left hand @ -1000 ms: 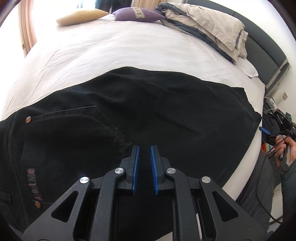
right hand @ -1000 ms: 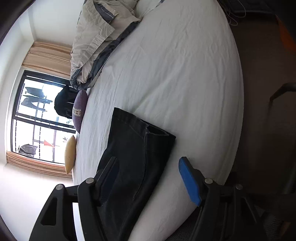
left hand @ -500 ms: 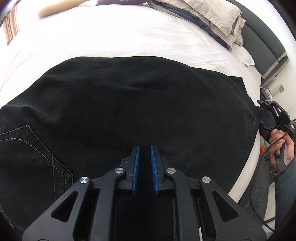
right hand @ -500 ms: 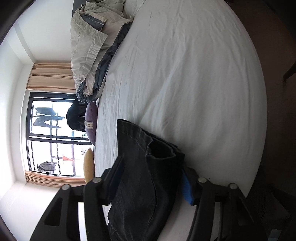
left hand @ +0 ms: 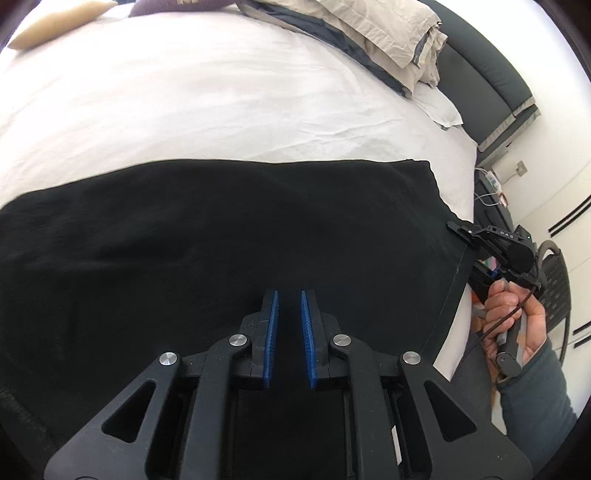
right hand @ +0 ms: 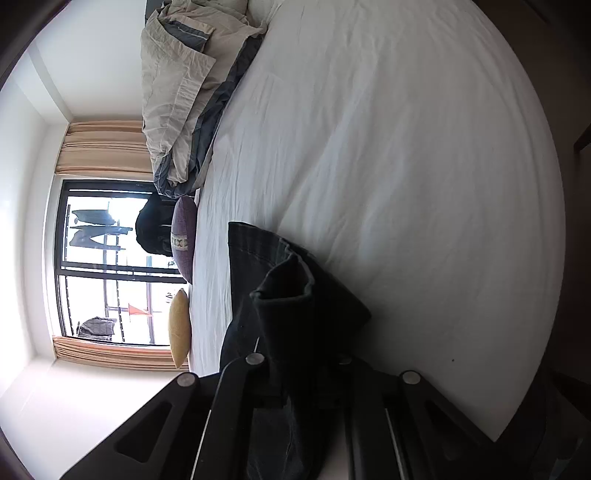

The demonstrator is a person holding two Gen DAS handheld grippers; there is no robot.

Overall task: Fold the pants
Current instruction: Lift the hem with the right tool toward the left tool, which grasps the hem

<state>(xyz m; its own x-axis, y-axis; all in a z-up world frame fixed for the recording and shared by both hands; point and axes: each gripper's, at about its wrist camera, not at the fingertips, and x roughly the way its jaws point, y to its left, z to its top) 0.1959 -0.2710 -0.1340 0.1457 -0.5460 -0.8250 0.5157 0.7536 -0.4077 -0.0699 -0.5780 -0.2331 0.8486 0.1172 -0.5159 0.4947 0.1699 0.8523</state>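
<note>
Black pants [left hand: 229, 236] lie flat across the white bed [left hand: 207, 99], legs running to the right edge. My left gripper [left hand: 289, 306] hovers over the middle of the pants, its blue pads a narrow gap apart with nothing between them. My right gripper [right hand: 295, 354] is shut on the hem end of the pants [right hand: 291, 295], which bunches up between its fingers; the pads are hidden by cloth. In the left wrist view the right gripper [left hand: 461, 230] meets the hem at the bed's right edge, held by a hand [left hand: 513, 314].
A crumpled beige and grey duvet [left hand: 376, 33] lies at the head of the bed by a dark headboard [left hand: 491, 85]. A purple cushion [right hand: 183, 236] and a yellow cushion [right hand: 178, 328] sit at the far side near the window [right hand: 107, 266].
My right gripper moved in onto the hem and closed on it. My left gripper slid right along the pants, away from the pocket; its jaws kept the same narrow gap.
</note>
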